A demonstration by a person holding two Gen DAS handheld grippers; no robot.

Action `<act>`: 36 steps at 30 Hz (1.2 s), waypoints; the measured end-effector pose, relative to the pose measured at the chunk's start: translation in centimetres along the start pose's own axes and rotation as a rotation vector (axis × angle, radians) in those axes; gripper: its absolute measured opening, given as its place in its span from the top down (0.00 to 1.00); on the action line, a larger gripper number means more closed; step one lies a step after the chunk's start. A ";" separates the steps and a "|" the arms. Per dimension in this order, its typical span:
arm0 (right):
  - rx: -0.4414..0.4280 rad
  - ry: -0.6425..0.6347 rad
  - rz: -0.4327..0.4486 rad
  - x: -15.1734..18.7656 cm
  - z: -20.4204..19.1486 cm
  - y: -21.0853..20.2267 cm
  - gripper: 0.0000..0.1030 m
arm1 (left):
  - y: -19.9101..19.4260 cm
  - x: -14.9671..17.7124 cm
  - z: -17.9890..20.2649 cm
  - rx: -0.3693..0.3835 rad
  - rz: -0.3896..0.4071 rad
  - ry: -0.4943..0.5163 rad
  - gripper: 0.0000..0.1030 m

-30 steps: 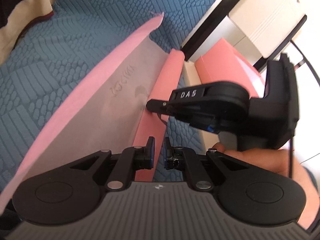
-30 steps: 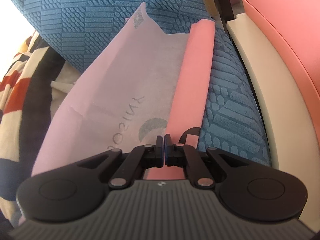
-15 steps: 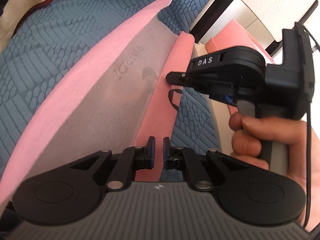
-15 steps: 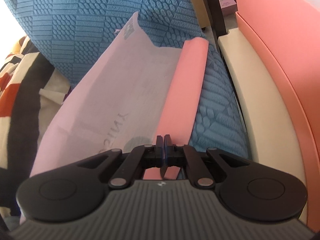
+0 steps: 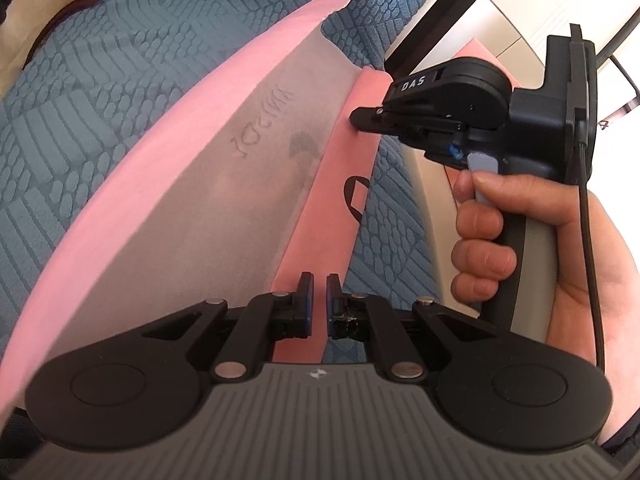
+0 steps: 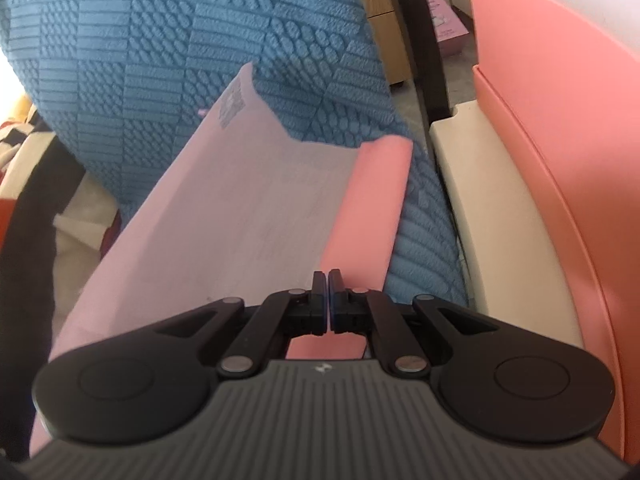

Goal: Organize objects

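Pink paper bag (image 5: 192, 184) lies flat on the blue textured bedspread (image 5: 120, 80). Our left tool (image 5: 318, 284) pinches its folded edge; our right tool (image 6: 328, 280) is pressed together there too. We'd best keep both grips firm and pull evenly so the fold stays straight.

A pink paper bag (image 5: 224, 184) is seen with a paler, greyish-pink face marked in faint grey lettering and a grey crescent logo; a black loop handle (image 5: 354, 196) is printed or attached on its brighter pink side fold. A blue quilted bedspread (image 6: 208, 52) is patterned with blocks of ribs and ovals. A salmon-pink box (image 6: 560, 128) is edged beside a cream surface (image 6: 492, 208). Black tongs with blue pads (image 6: 328, 300) are shown.
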State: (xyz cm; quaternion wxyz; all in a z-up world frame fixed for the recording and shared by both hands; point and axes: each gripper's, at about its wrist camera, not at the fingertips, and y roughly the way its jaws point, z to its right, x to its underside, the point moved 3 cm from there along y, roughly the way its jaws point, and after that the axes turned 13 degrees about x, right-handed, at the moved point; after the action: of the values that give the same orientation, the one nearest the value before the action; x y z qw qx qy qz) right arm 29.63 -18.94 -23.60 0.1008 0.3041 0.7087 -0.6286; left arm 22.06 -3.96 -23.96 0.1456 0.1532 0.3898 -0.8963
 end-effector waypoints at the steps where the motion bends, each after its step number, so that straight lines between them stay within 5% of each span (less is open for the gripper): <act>1: 0.000 0.006 -0.001 -0.2 0.0 0.0 0.92 | 0.0 0.0 0.0 -0.001 -0.003 0.001 0.92; 5: -0.006 0.030 0.003 -0.9 0.2 -0.2 0.62 | 0.1 -0.2 -0.3 0.012 -0.004 -0.026 0.92; 7: 0.006 0.038 0.016 -1.5 0.5 -0.5 0.58 | 0.1 -0.3 -0.5 0.019 -0.007 -0.038 0.92; 21: -0.044 0.142 -0.093 1.6 1.7 -2.0 0.56 | -0.1 -0.6 -1.0 0.036 0.002 -0.083 0.92; 36: -0.148 0.080 -0.174 4.4 0.8 -3.2 0.57 | -1.0 -1.6 -2.2 0.040 0.036 -0.137 0.92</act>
State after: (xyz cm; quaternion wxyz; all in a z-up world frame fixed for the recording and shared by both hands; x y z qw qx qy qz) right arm 24.15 -18.42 -23.42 0.0396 0.2579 0.7804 -0.5683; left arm 23.46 -1.46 -24.12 0.1852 0.1015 0.3583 -0.9094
